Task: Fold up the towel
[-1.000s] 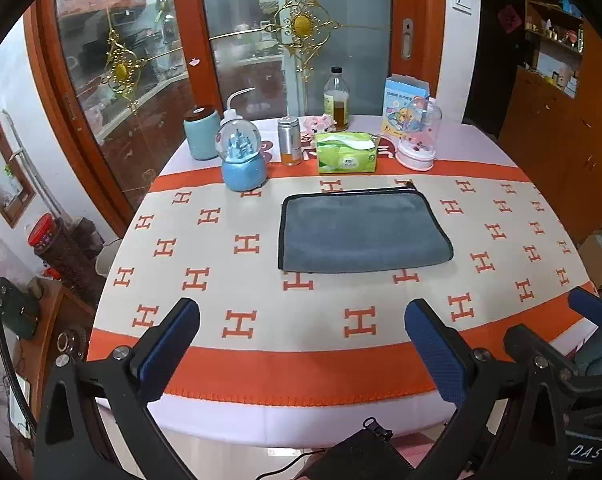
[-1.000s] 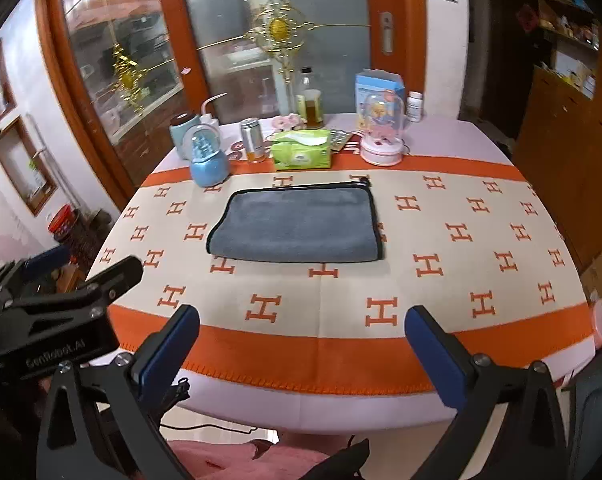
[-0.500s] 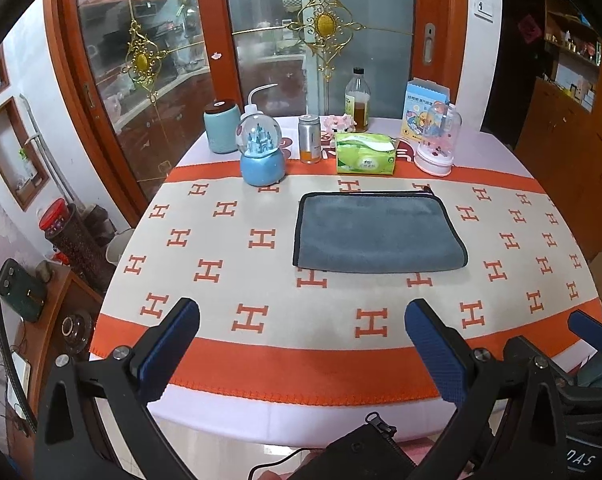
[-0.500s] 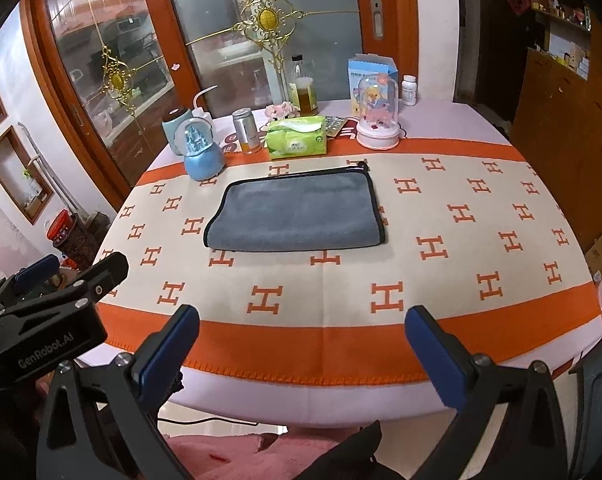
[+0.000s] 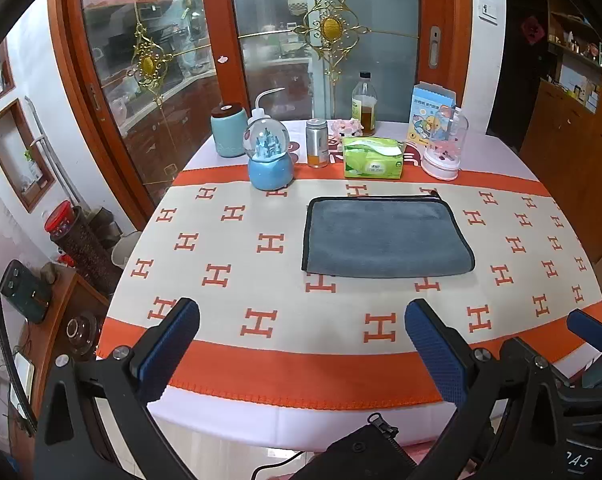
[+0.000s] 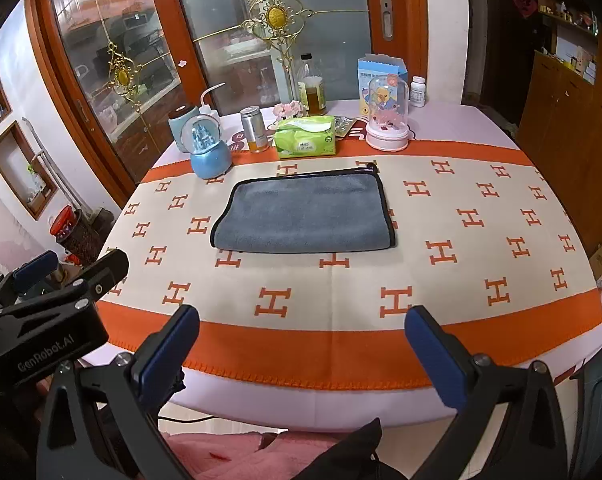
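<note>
Left wrist view shows both tools pulled back from the table [image 5: 229, 352]; left tool [image 5: 301, 356] and right tool [image 6: 301, 360] gape wide, towel [image 5: 385, 238] already folded.

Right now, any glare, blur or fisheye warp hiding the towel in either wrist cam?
Left wrist: gray towel sharp, evenly lit, no glare; table edge bows, corners vignetted. Right wrist: towel equally crisp; glass door behind shows reflections only.

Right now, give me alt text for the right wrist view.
A gray towel lies flat on an orange-patterned tablecloth, untouched. The right gripper hangs open at the near edge, with a snow globe and tissue pack behind the towel.
</note>
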